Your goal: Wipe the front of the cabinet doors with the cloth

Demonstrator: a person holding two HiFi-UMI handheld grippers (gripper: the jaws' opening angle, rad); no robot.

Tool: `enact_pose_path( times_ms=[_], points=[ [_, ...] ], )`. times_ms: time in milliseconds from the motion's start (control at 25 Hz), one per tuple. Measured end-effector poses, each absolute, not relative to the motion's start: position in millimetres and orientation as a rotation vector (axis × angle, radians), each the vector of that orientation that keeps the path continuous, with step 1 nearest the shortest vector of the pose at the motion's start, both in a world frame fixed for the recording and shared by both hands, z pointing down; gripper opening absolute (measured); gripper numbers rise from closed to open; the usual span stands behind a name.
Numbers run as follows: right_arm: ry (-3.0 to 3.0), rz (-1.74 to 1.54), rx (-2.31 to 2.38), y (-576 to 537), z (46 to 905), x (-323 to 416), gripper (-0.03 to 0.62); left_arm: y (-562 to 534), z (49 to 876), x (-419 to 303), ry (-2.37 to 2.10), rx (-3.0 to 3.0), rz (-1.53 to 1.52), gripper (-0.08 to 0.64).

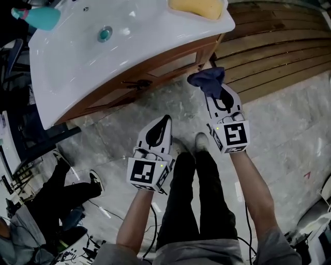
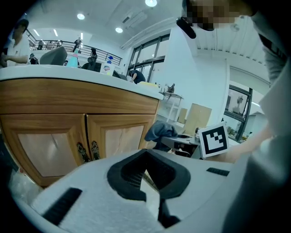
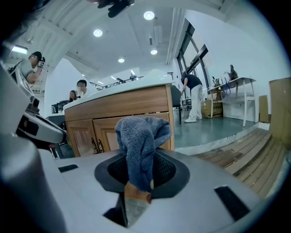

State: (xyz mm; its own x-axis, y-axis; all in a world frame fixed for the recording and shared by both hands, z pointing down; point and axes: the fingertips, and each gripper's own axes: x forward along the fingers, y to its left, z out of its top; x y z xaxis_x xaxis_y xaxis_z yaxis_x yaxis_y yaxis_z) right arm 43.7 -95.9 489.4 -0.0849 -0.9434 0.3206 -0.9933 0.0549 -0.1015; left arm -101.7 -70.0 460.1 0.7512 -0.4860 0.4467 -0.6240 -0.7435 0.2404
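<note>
A wooden cabinet under a white sink top has two doors (image 1: pixel 155 70) with dark handles (image 2: pixel 88 151); the doors (image 2: pixel 120 139) face the left gripper view, and the doors (image 3: pixel 86 136) also show behind the cloth in the right gripper view. My right gripper (image 1: pixel 214 96) is shut on a dark blue cloth (image 1: pixel 207 80), which bunches upward out of the jaws (image 3: pixel 141 145). The cloth (image 2: pixel 159 132) hangs just short of the cabinet's right corner. My left gripper (image 1: pixel 165 121) is lower and to the left, away from the doors, shut with nothing in it (image 2: pixel 145 175).
The white sink top (image 1: pixel 77 62) carries a yellow sponge (image 1: pixel 196 8) and a teal bottle (image 1: pixel 41 18). Wooden decking (image 1: pixel 274 52) lies right of the cabinet. My legs and shoes (image 1: pixel 201 140) stand on grey stone floor. Another person (image 1: pixel 67 191) sits at lower left, with cables nearby.
</note>
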Motion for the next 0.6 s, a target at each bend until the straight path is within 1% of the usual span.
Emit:
enact_pose_path(
  times_ms=[240, 600],
  points=[
    [-2.219, 0.42, 1.909, -89, 496, 7, 0.091, -62, 464, -123, -0.897, 2.546, 0.498, 0.006],
    [-2.309, 0.365, 1.698, -109, 519, -64, 0.091, -71, 481, -162, -0.973, 2.506, 0.485, 0.006]
  ],
)
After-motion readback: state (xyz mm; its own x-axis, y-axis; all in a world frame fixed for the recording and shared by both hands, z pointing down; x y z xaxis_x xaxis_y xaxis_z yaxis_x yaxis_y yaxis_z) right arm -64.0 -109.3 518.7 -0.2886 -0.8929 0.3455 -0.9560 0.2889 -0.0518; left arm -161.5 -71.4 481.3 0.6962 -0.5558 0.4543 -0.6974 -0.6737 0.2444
